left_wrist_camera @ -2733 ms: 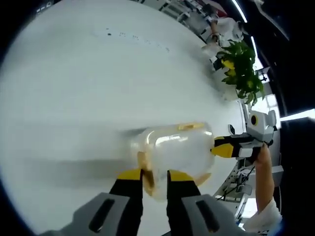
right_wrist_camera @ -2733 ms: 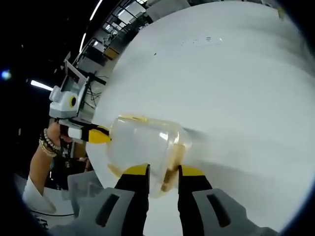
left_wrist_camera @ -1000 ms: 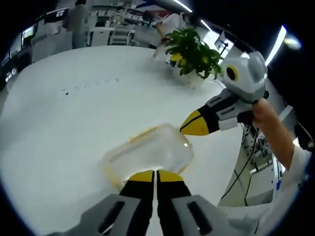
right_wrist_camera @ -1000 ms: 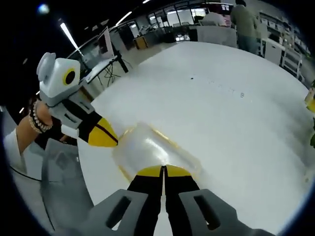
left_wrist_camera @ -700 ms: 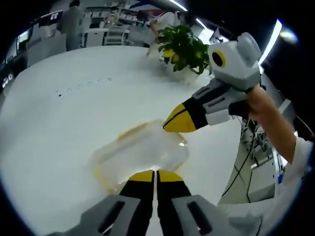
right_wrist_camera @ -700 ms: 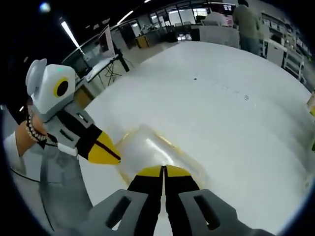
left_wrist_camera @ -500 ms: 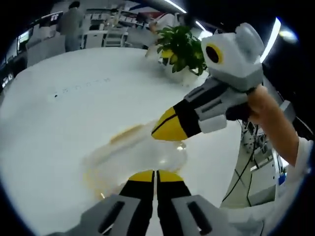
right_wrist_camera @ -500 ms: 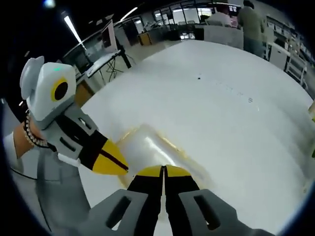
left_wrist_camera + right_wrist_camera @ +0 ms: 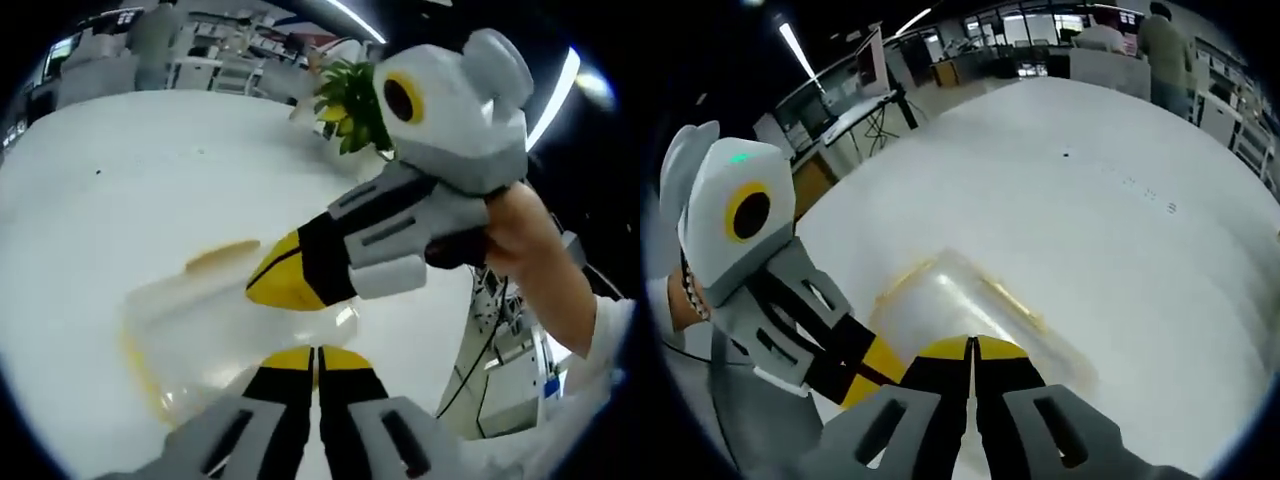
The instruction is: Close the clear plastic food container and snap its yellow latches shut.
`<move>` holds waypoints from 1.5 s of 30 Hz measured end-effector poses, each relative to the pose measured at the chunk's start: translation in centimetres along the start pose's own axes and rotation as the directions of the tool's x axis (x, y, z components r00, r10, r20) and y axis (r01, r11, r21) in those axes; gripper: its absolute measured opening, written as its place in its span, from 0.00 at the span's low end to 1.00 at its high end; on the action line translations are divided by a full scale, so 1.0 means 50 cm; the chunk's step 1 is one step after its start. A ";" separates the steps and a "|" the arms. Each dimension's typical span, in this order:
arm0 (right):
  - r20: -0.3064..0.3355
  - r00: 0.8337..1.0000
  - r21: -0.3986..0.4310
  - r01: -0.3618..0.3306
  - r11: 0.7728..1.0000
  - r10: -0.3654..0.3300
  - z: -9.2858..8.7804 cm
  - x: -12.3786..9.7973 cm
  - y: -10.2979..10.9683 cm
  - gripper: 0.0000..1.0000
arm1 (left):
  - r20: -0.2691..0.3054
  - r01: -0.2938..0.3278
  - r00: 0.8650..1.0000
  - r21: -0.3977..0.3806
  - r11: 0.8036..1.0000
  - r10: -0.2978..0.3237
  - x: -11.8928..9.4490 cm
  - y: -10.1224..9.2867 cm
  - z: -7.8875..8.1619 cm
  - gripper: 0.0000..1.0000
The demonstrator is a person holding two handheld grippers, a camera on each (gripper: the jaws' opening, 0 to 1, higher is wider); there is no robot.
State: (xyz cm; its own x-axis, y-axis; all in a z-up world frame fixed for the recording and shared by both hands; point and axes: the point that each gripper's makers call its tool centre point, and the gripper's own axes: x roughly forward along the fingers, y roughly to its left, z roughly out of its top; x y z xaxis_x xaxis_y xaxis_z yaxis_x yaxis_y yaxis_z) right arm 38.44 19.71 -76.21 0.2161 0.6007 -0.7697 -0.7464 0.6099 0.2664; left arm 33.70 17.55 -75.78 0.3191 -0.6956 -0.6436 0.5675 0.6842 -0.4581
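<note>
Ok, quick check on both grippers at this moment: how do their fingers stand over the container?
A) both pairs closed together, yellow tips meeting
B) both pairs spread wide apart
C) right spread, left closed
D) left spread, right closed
A. In the left gripper view the left gripper has its fingers pressed together over the clear container, and in the right gripper view the right gripper shows the same.
</note>
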 end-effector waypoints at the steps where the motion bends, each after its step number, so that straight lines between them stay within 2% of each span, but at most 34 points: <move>1: 0.002 1.000 0.000 0.007 1.000 -0.007 0.002 0.000 -0.004 0.00 | 0.002 0.004 1.000 -0.005 1.000 -0.004 0.000 -0.002 -0.002 0.00; 8: 0.017 1.000 0.002 0.023 1.000 -0.023 0.021 0.002 -0.017 0.00 | -0.023 0.003 1.000 0.004 1.000 -0.003 0.007 -0.006 -0.030 0.00; 9: 0.015 1.000 0.001 0.022 1.000 -0.022 0.022 0.003 -0.017 0.00 | -0.006 0.015 1.000 -0.008 1.000 -0.015 0.006 -0.009 -0.028 0.00; 11: 0.009 1.000 -0.007 0.019 1.000 -0.019 0.022 0.006 -0.015 0.00 | -0.009 0.023 1.000 -0.033 0.999 -0.023 0.004 -0.009 -0.030 0.00; 18: -0.029 0.999 -0.043 0.023 0.999 -0.025 0.014 0.020 -0.015 0.00 | 0.012 0.022 1.000 -0.050 0.999 -0.021 0.004 -0.005 -0.030 0.00; 22: -0.020 0.999 -0.045 0.034 0.998 -0.035 0.024 0.021 -0.023 0.00 | 0.015 0.026 1.000 -0.054 0.998 -0.025 0.003 -0.005 -0.031 0.00; 23: -0.009 0.999 -0.041 0.038 0.998 -0.039 0.031 0.021 -0.026 0.00 | 0.014 0.028 1.000 -0.056 0.998 -0.028 0.002 -0.006 -0.031 0.00; 25: 0.001 0.999 -0.032 0.043 0.999 -0.043 0.040 0.021 -0.030 0.00 | -0.027 0.038 0.999 -0.054 0.998 -0.039 0.002 -0.014 -0.049 0.00; 29: 0.010 0.998 -0.027 0.056 0.998 -0.056 0.049 0.023 -0.038 0.00 | -0.057 0.023 0.998 -0.022 0.999 -0.024 0.007 -0.012 -0.073 0.00; 35: 0.020 0.998 -0.013 0.067 0.998 -0.066 0.055 0.030 -0.046 0.00 | -0.054 0.034 0.998 -0.054 0.998 -0.037 0.007 -0.009 -0.079 0.00; 45: 0.010 0.997 -0.019 0.079 0.997 -0.078 0.049 0.033 -0.054 0.00 | -0.062 0.020 0.998 -0.042 0.999 -0.023 0.003 -0.002 -0.080 0.00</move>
State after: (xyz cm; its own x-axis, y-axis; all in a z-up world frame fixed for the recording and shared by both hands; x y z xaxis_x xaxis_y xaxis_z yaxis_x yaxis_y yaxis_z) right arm 42.36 20.30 -76.77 0.2804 0.5563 -0.7823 -0.7389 0.6453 0.1940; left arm 30.64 18.26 -78.29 0.2586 -0.6962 -0.6697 0.5411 0.6787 -0.4965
